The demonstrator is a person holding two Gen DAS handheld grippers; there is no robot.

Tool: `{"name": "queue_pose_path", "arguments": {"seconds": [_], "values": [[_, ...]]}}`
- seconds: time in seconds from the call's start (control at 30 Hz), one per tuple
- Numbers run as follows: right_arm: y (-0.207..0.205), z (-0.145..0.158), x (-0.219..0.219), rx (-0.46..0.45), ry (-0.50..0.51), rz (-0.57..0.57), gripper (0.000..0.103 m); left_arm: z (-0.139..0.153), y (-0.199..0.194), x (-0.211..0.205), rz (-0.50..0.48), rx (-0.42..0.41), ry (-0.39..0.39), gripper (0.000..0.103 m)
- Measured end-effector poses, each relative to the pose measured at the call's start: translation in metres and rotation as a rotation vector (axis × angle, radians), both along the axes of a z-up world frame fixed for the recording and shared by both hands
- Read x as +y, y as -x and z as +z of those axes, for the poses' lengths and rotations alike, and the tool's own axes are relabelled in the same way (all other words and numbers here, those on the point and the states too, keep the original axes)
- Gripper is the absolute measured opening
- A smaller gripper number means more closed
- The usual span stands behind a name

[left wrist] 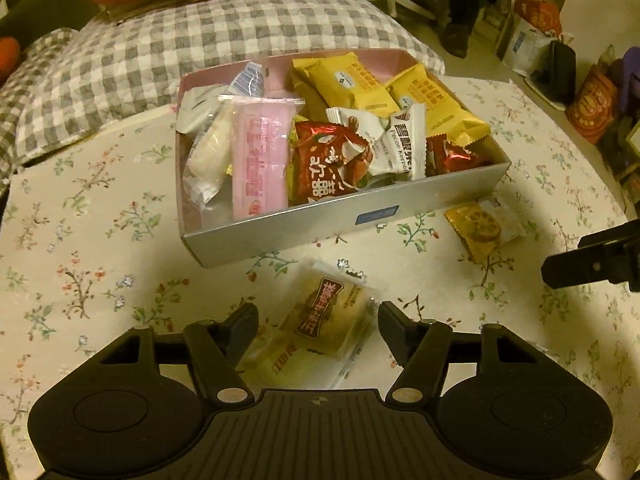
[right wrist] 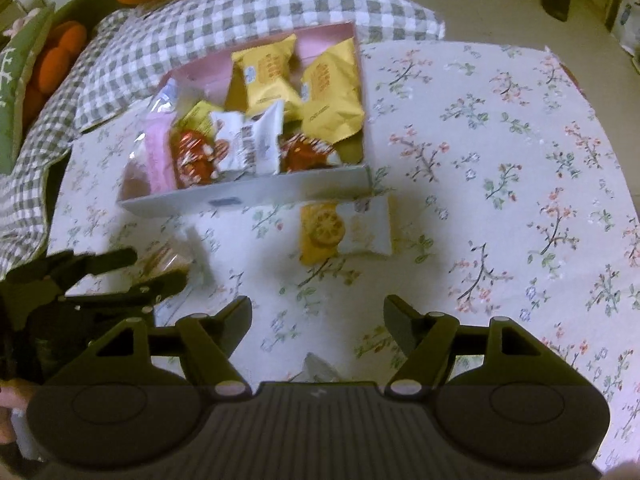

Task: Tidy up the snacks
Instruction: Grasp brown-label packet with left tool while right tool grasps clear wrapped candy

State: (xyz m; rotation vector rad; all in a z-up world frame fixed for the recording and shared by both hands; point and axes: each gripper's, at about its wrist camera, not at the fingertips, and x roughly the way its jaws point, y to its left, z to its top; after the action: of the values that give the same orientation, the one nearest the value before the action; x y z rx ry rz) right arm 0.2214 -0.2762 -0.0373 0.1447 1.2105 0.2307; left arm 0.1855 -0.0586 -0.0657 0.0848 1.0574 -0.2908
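2 loose snack pkts; 1 box

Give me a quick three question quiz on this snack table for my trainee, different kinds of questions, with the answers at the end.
1. True or false: the left gripper has its jaws on either side of a clear-wrapped pastry that lies on the floral tablecloth.
2. Which snack lies outside the grey box, near its right front corner? A) a pink packet B) a yellow packet picturing a lotus root slice C) a red packet
3. Fill in: the big yellow packets sit at the ___ of the box, towards the checked cushion.

Key: 1 true; 2 B, the lotus root packet; 3 back.
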Motion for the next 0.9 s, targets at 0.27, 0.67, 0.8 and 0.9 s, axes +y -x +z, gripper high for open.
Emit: {"name": "queue_pose_path", "arguments": {"seconds": [0.27,0.67,0.8,0.9], "values": [[0.002,-0.012,0.005,0.069,0.002,0.035,0.070,0.000,-0.002,-0.001,0.003,0.005,0.015,0.032],[0.022,-0.044,0.040,0.225,0.075,0.229,0.057,0.012,0.001,0.005,0.012,-0.001,0.025,0.032],[0.025,-0.046,0.038,0.224,0.084,0.240,0.055,0.016,0.003,0.005,0.009,-0.012,0.027,0.032],[0.032,-0.046,0.046,0.197,0.117,0.266,0.048,0.018,0.005,0.004,0.008,-0.014,0.033,0.032]]}}
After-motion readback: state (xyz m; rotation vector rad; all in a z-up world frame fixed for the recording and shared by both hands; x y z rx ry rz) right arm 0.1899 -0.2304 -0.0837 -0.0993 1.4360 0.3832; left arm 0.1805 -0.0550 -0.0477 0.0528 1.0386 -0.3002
